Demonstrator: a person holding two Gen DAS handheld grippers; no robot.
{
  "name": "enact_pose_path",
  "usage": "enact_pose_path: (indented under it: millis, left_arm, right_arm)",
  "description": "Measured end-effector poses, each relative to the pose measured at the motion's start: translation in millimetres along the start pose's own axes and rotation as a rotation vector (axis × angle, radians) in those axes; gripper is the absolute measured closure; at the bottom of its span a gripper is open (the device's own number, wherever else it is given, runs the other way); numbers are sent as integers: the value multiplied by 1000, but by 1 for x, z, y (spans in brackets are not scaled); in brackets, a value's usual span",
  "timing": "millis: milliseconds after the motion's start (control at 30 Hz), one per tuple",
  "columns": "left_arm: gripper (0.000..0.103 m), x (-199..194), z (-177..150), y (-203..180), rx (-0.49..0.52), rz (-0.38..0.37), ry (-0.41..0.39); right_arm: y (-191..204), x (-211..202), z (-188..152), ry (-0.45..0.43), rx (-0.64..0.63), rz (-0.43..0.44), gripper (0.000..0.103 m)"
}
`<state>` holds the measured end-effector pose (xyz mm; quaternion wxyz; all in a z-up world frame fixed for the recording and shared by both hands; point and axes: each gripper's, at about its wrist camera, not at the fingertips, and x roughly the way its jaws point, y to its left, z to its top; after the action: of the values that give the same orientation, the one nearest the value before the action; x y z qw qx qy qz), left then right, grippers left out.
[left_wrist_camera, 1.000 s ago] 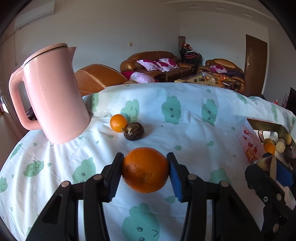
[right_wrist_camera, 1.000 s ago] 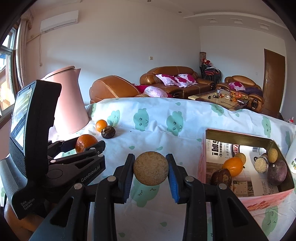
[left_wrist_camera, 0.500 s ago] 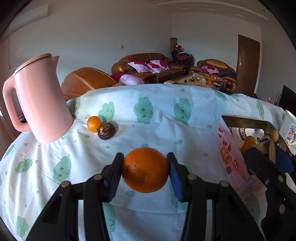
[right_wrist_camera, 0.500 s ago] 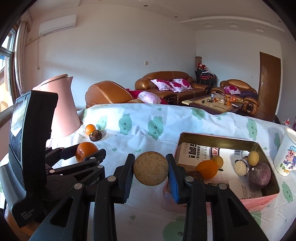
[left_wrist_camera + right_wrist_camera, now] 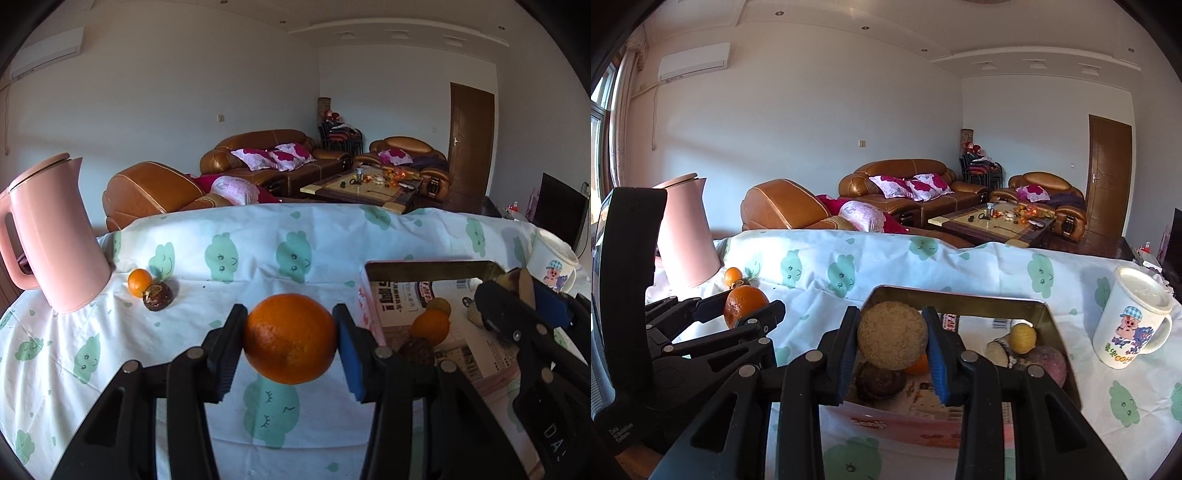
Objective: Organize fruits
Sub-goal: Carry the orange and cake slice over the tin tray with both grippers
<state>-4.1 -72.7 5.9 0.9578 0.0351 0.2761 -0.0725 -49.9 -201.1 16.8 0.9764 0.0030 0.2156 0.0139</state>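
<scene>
My left gripper (image 5: 290,339) is shut on a large orange (image 5: 290,338) and holds it above the tablecloth, left of the open box (image 5: 424,266). It also shows in the right wrist view (image 5: 744,304). My right gripper (image 5: 892,341) is shut on a rough tan round fruit (image 5: 892,339) over the near left part of the box (image 5: 960,297). The box holds an orange (image 5: 430,326), a dark brown fruit (image 5: 879,382), a yellow fruit (image 5: 1022,338) and a purple one (image 5: 1051,365). A small orange (image 5: 139,282) and a dark brown fruit (image 5: 157,296) lie on the cloth at the left.
A pink kettle (image 5: 55,236) stands at the far left of the table. A white cartoon mug (image 5: 1134,319) stands right of the box. The table's far edge drops off toward sofas and a coffee table behind.
Both grippers have moved right with their fruit. The right one now hangs over the box; the left one has come near the box's left wall.
</scene>
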Motion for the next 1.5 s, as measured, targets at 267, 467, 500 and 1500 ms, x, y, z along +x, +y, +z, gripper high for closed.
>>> enact_pose_path:
  millis: [267, 467, 500, 1500]
  left_arm:
    - [54, 2, 7, -41, 47, -55, -17]
    - [54, 6, 15, -67, 60, -116, -19]
    - [54, 8, 17, -69, 56, -127, -15]
    - [54, 67, 24, -102, 45, -143, 109]
  right_arm:
    - [-40, -4, 6, -16, 53, -50, 67]
    - [-60, -7, 8, -26, 61, -99, 66]
    - [-64, -7, 8, -28, 65, -108, 66]
    - [-102, 43, 7, 103, 114, -167, 66]
